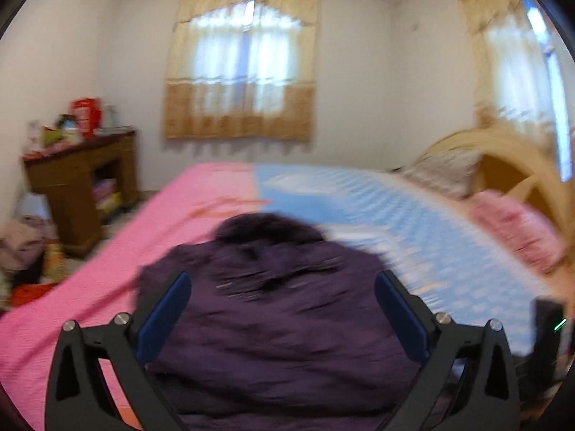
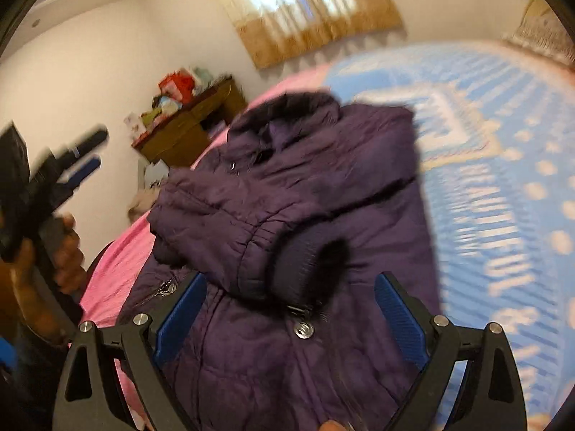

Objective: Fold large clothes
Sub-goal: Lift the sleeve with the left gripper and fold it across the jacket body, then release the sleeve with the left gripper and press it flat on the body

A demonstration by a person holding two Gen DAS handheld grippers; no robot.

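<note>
A dark purple padded jacket [image 1: 280, 323] with a dark fur-trimmed hood [image 1: 269, 226] lies on the pink and blue bed cover [image 1: 107, 269]. My left gripper [image 1: 284, 283] hovers over the jacket's body with its blue pads spread wide and nothing pressed between them. In the right wrist view the jacket [image 2: 323, 165] has one sleeve folded across its front, and the dark cuff [image 2: 305, 262] ends just beyond my right gripper [image 2: 291, 280], which stands open. The left gripper [image 2: 91, 151], held in a hand [image 2: 64, 248], shows blurred at the left of that view.
A wooden cabinet [image 1: 79, 186] piled with clutter stands left of the bed, with clothes [image 1: 21, 244] on the floor beside it. Pillows [image 1: 442, 172] and a wooden headboard [image 1: 521, 165] are at the right. A curtained window [image 1: 240, 64] is in the far wall.
</note>
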